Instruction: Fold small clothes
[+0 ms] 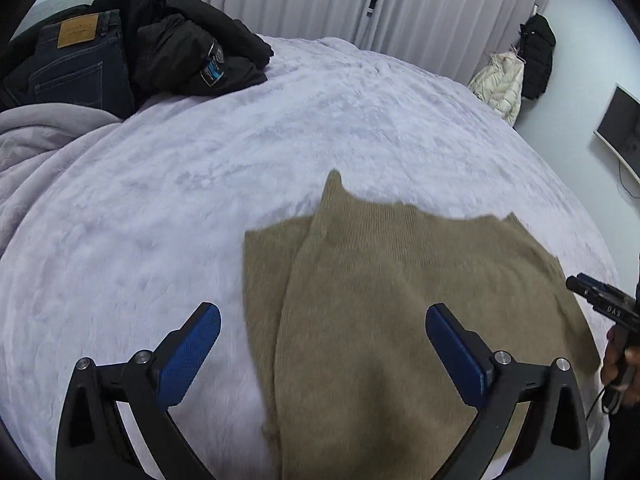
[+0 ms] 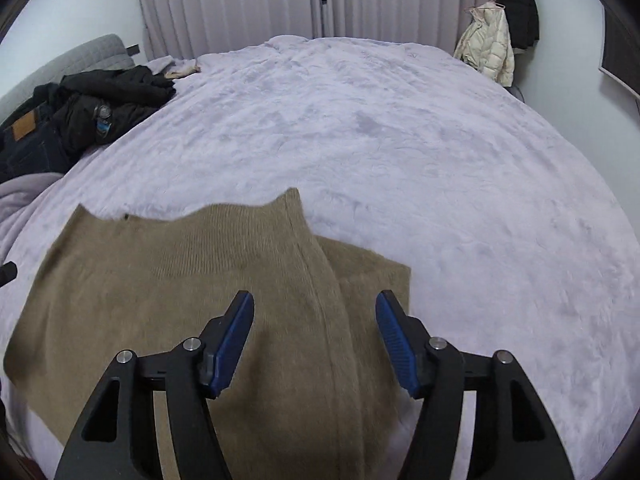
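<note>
A tan knitted garment lies flat on the pale lilac bedspread, with one side folded over the middle. My left gripper is open and empty, hovering over the garment's left edge. The same garment shows in the right wrist view. My right gripper is open and empty above the folded seam near the garment's right edge. Part of the right gripper shows at the right of the left wrist view, held in a hand.
Dark jeans and a black jacket are piled at the bed's far left. A grey blanket lies bunched beside them. Coats hang at the far right by the curtains. A monitor is on the right wall.
</note>
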Tool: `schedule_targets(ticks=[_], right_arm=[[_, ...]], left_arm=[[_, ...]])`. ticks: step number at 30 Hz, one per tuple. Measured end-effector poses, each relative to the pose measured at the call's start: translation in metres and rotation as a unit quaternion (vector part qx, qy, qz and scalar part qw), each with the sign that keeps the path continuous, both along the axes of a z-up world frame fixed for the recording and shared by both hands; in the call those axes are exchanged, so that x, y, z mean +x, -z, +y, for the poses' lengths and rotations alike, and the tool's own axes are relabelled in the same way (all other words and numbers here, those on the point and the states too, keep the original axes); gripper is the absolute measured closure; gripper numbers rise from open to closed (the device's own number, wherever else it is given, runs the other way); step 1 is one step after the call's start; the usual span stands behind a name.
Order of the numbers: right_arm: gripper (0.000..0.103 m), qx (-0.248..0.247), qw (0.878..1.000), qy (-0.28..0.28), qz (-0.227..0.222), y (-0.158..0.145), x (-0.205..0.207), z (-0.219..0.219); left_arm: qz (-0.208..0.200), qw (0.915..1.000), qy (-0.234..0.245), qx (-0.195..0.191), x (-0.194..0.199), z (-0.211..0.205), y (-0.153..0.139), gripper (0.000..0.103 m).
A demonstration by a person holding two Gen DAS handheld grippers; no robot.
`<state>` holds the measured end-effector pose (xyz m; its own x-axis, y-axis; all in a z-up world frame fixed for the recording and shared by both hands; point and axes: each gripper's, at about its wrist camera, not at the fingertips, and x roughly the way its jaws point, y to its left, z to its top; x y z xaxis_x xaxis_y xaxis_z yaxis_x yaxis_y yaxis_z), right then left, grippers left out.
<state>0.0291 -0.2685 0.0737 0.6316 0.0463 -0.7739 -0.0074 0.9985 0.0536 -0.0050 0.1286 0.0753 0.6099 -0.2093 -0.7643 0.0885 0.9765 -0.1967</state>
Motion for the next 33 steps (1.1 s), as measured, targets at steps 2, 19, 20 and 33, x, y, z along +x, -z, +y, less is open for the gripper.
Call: schedule_targets(ticks=[2,19,20,33], right_arm=[[0.036,0.009,1.000,-0.022,0.006,0.002,-0.024,-0.008],[0.065,0.091,0.995,-0.012,0.029,0.024,-0.101,-0.031],[0.069,0.096,0.995,-0.014,0.029,0.025,-0.102,-0.030],[0.098,0.092,0.995,0.005,0.023,0.030,-0.121,-0.035]], left_arm=[[0.006,0.9999,0.014,0.006,-0.021,0.003,0.010,0.000],[0.038,0.9992,0.003,-0.016,-0.057,-0.010,0.033,0.020],[0.035,0.9993,0.004,-0.016,-0.057,-0.010,0.030,0.020],[0.065,0.9976,-0.018,-0.015,-0.060,-0.003,0.052,0.089]])
